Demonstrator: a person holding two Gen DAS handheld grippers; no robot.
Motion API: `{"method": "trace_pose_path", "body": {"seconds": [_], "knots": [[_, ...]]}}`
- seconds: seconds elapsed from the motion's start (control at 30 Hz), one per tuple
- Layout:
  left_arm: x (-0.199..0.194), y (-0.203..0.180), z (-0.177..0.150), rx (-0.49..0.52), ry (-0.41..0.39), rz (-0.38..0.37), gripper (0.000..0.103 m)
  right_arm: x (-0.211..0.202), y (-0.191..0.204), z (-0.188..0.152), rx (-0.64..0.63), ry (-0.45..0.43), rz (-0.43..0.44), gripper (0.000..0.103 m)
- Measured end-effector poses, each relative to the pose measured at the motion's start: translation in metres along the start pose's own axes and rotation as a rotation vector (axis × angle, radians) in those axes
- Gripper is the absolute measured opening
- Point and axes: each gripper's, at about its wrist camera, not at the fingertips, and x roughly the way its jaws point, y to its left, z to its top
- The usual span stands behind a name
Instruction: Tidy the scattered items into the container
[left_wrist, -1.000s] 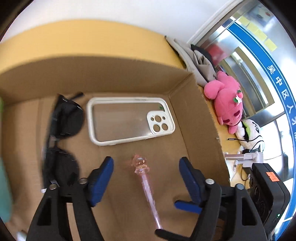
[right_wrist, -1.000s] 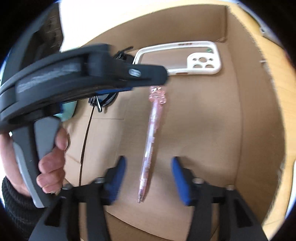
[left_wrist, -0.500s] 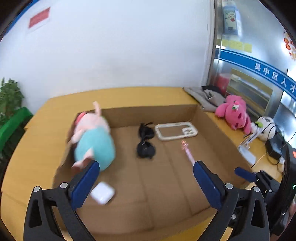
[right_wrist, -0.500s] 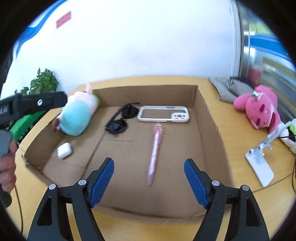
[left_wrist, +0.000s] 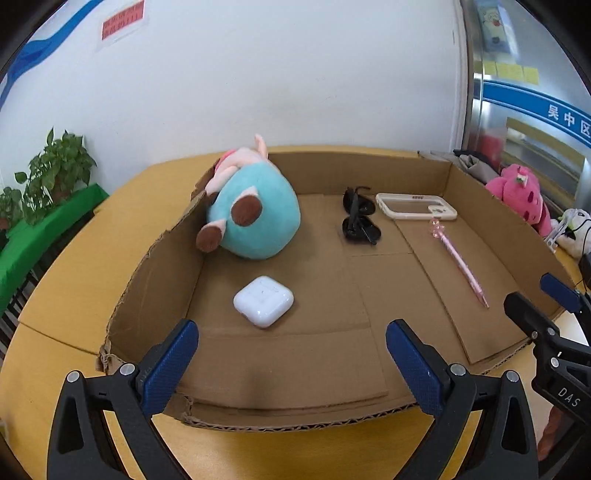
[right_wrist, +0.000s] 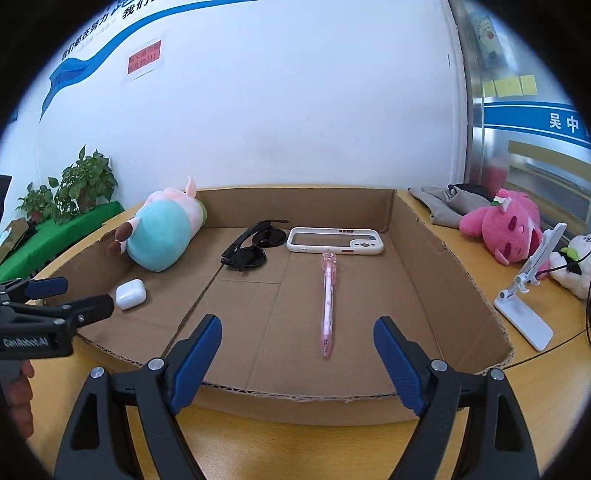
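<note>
A shallow cardboard box (left_wrist: 155, 280) (right_wrist: 454, 273) lies on the yellow table. Inside it are a teal and pink plush toy (left_wrist: 255, 218) (right_wrist: 159, 236), a white earbud case (left_wrist: 263, 301) (right_wrist: 130, 293), black sunglasses (left_wrist: 358, 221) (right_wrist: 255, 245), a white phone case (left_wrist: 415, 206) (right_wrist: 334, 240) and a pink pen (left_wrist: 460, 262) (right_wrist: 328, 302). My left gripper (left_wrist: 291, 365) is open and empty above the box's near edge. My right gripper (right_wrist: 297, 360) is open and empty at the near edge, in line with the pen.
Right of the box on the table are a pink plush (right_wrist: 506, 230) (left_wrist: 519, 197), a white phone stand (right_wrist: 528, 295), a white plush with cables (right_wrist: 570, 264) and grey cloth (right_wrist: 447, 205). Potted plants (right_wrist: 74, 188) stand at the left against the white wall.
Both grippers have pulled back and up from inside the box to its near edge. The pen stays on the box floor. Both stay open and empty.
</note>
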Motion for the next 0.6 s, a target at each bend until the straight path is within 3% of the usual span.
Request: {"method": "trace_pose_path", "body": {"seconds": [0.13, 0.27, 0.6], "knots": [[0.002, 0.007, -0.005, -0.056, -0.02, -0.046, 0.103, 0.001, 0.001, -0.001, -0.001, 0.004, -0.006, 0.086], [-0.004, 0.005, -0.013, -0.058, -0.116, -0.053, 0.103, 0.002, 0.001, -0.001, -0.001, 0.006, -0.012, 0.088], [-0.003, 0.004, -0.013, -0.062, -0.112, -0.059, 0.103, 0.001, 0.0, -0.003, -0.002, 0.009, -0.016, 0.088]]}}
